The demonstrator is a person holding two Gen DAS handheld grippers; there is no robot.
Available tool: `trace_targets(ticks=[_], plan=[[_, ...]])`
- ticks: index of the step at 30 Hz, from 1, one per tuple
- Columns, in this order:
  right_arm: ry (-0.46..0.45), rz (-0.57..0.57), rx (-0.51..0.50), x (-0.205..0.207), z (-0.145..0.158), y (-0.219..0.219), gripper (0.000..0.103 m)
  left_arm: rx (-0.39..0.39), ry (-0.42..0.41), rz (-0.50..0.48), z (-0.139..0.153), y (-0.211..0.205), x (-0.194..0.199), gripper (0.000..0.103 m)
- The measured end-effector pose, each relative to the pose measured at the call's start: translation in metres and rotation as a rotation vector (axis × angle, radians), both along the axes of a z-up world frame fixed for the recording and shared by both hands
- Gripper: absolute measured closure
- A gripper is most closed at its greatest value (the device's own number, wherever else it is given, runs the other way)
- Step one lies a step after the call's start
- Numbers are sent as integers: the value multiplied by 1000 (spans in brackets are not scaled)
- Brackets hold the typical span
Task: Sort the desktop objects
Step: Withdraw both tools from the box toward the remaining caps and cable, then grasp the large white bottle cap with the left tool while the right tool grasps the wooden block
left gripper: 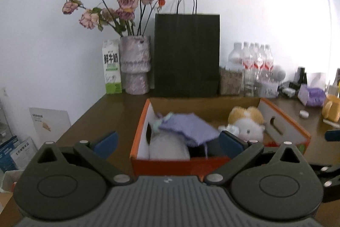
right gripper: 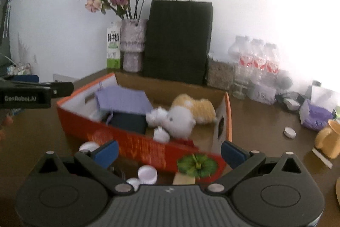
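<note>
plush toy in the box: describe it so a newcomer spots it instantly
Find the orange cardboard box on the brown desk, in front of the tall black paper bag. Inside it, toward the right end, lies the plush toy. It is the only fluffy white-and-tan animal there; its neighbours in the box are a flat lilac pouch and a dark navy item.
</note>
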State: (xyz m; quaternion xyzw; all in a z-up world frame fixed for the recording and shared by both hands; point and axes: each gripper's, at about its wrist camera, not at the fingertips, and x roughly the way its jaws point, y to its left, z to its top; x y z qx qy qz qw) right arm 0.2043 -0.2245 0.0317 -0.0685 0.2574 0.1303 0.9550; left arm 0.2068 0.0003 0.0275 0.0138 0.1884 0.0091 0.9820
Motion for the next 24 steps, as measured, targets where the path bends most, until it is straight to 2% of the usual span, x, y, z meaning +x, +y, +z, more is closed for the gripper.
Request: trace_targets(ticks=[6,16,24], plan=[[57,-43,14,-13,-18,-18,0,-15,18,27,-19,8,-18,0],[166,-122,19,-19,-54,-42,1,6,120,58,-48,16,-24,0],[184,-137,28,-16,-63,-48,3,11,155,36,-55,8,-20,0]])
